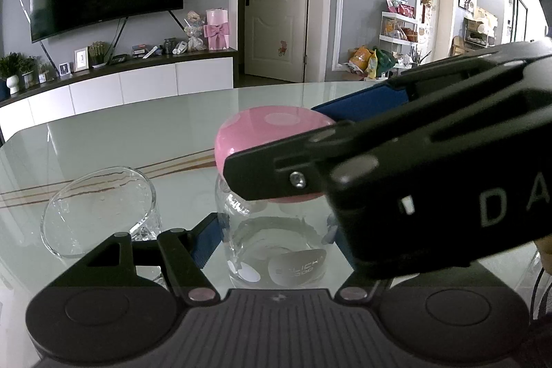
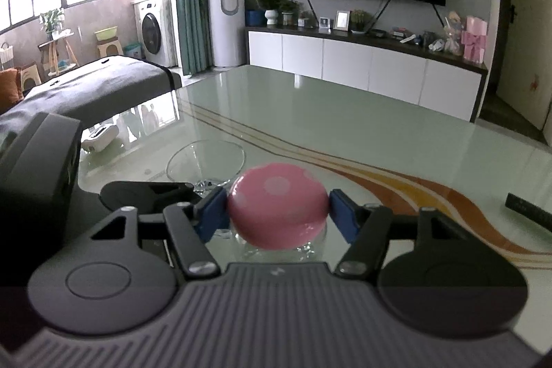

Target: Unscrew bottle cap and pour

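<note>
A clear glass bottle (image 1: pixel 276 247) with a round pink dotted cap (image 1: pixel 262 130) stands on the glass table. My left gripper (image 1: pixel 276 240) is shut on the bottle's body, its blue pads on both sides. My right gripper (image 2: pixel 277 209) is shut on the pink cap (image 2: pixel 277 204), blue pads pressed to its left and right. In the left wrist view the right gripper (image 1: pixel 276 143) reaches in from the right over the cap. An empty clear glass (image 1: pixel 100 209) stands to the left of the bottle; it also shows in the right wrist view (image 2: pixel 205 162) behind the cap.
The pale green glass table (image 2: pixel 345 112) has orange and brown curved stripes. A dark flat object (image 2: pixel 528 207) lies at the table's right edge. A white TV cabinet (image 1: pixel 138 81) stands beyond the table.
</note>
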Action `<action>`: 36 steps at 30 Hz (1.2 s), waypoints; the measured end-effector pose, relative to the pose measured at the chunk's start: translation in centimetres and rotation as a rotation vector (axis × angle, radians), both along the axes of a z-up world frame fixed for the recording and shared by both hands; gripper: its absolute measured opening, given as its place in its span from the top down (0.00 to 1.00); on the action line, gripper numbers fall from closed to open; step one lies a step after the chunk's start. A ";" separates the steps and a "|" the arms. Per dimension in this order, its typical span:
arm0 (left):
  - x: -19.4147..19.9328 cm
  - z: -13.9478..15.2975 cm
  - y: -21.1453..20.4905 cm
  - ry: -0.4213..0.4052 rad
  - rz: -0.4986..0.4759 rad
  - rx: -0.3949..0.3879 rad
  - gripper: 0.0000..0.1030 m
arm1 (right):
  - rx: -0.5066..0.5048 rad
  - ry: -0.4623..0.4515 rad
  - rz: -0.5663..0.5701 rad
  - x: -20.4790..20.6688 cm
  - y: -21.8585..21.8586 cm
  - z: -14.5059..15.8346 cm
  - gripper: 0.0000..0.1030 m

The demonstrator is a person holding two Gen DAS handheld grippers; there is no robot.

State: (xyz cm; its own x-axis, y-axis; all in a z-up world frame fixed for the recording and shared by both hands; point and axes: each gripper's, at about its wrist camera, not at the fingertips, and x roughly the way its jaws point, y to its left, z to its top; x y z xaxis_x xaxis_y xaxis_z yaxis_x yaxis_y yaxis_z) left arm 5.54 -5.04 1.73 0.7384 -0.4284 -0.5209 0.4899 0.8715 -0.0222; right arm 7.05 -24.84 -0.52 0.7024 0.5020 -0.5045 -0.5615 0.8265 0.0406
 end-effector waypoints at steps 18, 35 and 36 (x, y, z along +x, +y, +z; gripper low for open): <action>0.1 -0.1 0.0 -0.001 -0.003 0.001 0.28 | 0.021 0.024 0.332 2.1 -3.5 1.0 0.37; 0.0 -0.2 -0.1 0.000 -0.002 0.000 0.28 | -0.014 0.042 0.425 2.9 -4.5 2.2 0.32; 0.0 -0.2 -0.1 0.000 -0.002 0.001 0.28 | -0.014 0.037 0.419 2.8 -4.5 2.1 0.32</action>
